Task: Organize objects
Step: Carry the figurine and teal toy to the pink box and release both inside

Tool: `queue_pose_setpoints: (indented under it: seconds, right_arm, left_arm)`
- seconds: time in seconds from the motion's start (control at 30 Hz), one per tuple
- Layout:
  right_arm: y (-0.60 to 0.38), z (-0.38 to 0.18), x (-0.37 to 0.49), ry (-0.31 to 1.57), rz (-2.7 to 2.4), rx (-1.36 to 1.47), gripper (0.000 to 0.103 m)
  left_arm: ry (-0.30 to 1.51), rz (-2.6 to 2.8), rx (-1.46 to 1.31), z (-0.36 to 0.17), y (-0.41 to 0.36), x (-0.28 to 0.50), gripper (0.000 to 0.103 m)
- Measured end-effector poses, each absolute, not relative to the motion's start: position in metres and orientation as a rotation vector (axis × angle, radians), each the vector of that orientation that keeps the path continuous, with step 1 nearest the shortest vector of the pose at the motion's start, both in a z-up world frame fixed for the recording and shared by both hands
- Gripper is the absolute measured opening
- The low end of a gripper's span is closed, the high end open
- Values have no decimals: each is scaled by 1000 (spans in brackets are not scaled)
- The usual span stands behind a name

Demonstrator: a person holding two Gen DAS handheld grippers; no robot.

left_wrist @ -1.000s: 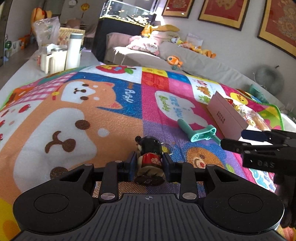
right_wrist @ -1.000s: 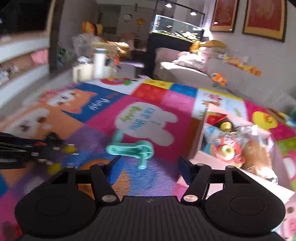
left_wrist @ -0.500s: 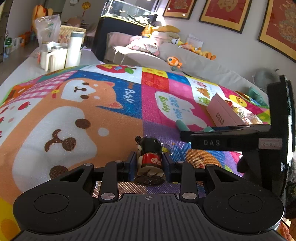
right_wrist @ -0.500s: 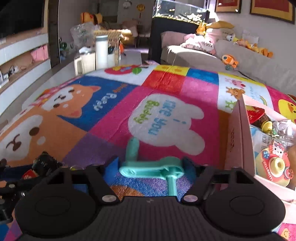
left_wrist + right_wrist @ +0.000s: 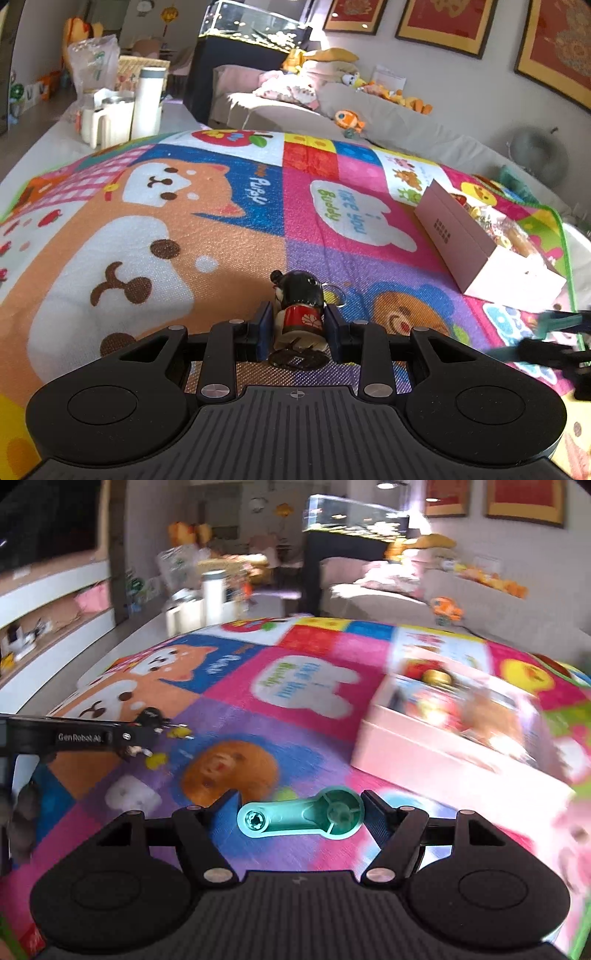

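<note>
My left gripper (image 5: 297,325) is shut on a small black-haired doll in a red robe (image 5: 301,306), held just above the colourful play mat (image 5: 221,229). My right gripper (image 5: 301,818) is shut on a teal plastic crank handle (image 5: 306,818), which lies crosswise between its blue pads, lifted off the mat. In the left wrist view the right gripper (image 5: 546,332) is a blur at the right edge. In the right wrist view the left gripper (image 5: 144,734) reaches in from the left. An open pink box (image 5: 443,753) full of small toys sits to the right.
The pink box (image 5: 461,240) lies on the mat's right side. A white flask (image 5: 147,99) and jugs stand beyond the mat's far left edge. A grey sofa (image 5: 388,125) with plush toys runs along the back. A person's hand (image 5: 22,812) shows at the left.
The right gripper came in over the teal handle, shut on it and carried it off the mat toward the lower right. The left gripper and doll have stayed still.
</note>
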State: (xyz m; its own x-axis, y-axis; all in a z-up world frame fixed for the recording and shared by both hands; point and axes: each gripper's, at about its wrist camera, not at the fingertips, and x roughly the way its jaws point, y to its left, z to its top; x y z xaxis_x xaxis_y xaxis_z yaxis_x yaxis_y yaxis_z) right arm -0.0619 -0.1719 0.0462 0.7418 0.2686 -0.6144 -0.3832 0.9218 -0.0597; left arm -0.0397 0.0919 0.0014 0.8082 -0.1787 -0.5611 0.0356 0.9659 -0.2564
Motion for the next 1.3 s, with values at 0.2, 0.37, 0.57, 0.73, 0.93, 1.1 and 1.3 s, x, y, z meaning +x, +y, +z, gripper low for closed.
queue_pose_setpoints:
  seconds: [0.2, 0.37, 0.57, 0.73, 0.93, 1.1, 1.3]
  right_arm:
    - [-245, 66, -100, 567, 226, -37, 71]
    - [-292, 81, -121, 459, 183, 55, 71]
    - [-309, 71, -118, 418, 200, 131, 71]
    - [-301, 62, -112, 397, 236, 160, 71]
    - [-298, 64, -107, 402, 243, 123, 71]
    - [-311, 66, -107, 423, 184, 86, 71]
    - [-332, 71, -92, 458, 137, 127, 71]
  left_arm:
    - [630, -108, -157, 6, 81, -40, 33]
    - [621, -183, -149, 32, 62, -37, 33]
    - [519, -403, -137, 117, -1, 4, 33]
    - [530, -540, -178, 148, -68, 62, 33]
    - [550, -651, -275, 141, -142, 133, 34]
    - [563, -549, -180, 111, -164, 139, 31]
    - [542, -544, -169, 103, -106, 102, 31]
